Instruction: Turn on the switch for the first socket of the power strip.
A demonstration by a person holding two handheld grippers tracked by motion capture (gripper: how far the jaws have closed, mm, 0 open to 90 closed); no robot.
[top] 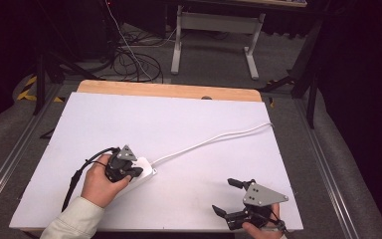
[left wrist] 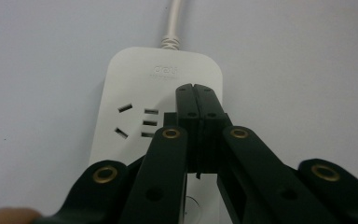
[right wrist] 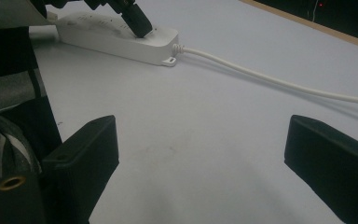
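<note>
A white power strip (top: pixel 146 170) lies on the white table top at the near left, and its white cable (top: pixel 214 139) runs off toward the far right edge. In the left gripper view the power strip (left wrist: pixel 135 88) shows its socket slots and the cable's strain relief at the top. My left gripper (left wrist: pixel 196 88) is shut, its two jaws pressed together with nothing between them, tips resting on the strip's top face. From the right gripper view the same jaws (right wrist: pixel 140 25) press down on the strip (right wrist: pixel 116 39). My right gripper (top: pixel 229 196) stands open over bare table at the near right.
The white table top (top: pixel 179 124) has a wooden strip along its far edge. Beyond it stand a white desk frame (top: pixel 214 30) and loose cables (top: pixel 129 62) on the grey floor. Metal rails run along both sides of the table.
</note>
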